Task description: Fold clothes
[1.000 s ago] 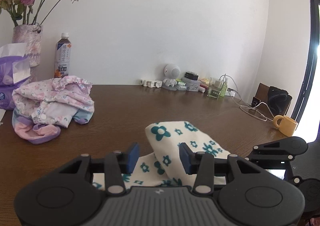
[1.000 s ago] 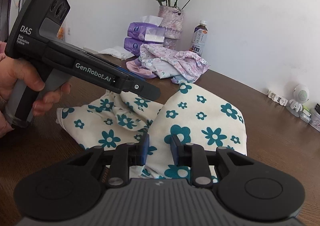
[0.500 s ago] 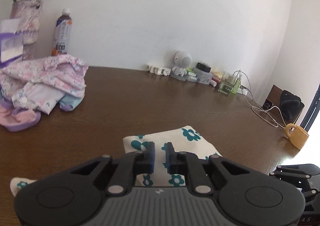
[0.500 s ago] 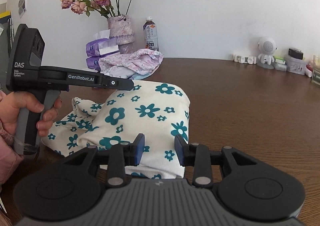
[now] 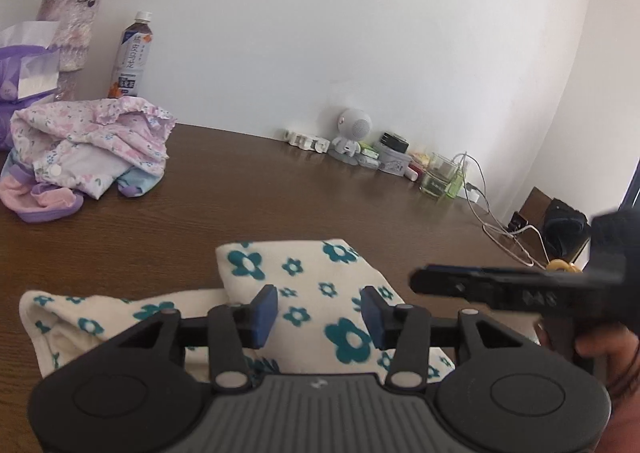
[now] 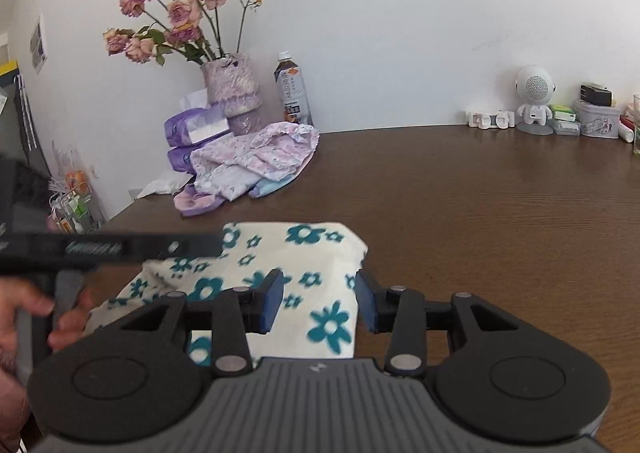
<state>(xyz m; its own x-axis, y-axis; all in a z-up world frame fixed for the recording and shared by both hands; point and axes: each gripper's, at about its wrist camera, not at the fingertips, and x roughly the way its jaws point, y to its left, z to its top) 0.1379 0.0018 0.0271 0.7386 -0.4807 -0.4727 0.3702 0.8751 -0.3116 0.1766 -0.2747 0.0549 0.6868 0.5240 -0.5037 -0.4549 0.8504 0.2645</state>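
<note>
Folded over now: cloth (image 5: 304, 293) lying doubled on the worktop (image 5: 280, 193), where a second ago one flap was held raised above the rest. Means one fold done, a loose tail on the left side not yet tucked. Left gripper (image 5: 318, 311) just above the cloth, tilted down, fingers (image 5: 264, 311) spreading, pinching nothing. Right gripper (image 6: 318, 307) over the right edge of the cloth, also pointing down, rolled level since then, fingers (image 6: 272, 305) opening, cloth beneath but not pressed.
</note>
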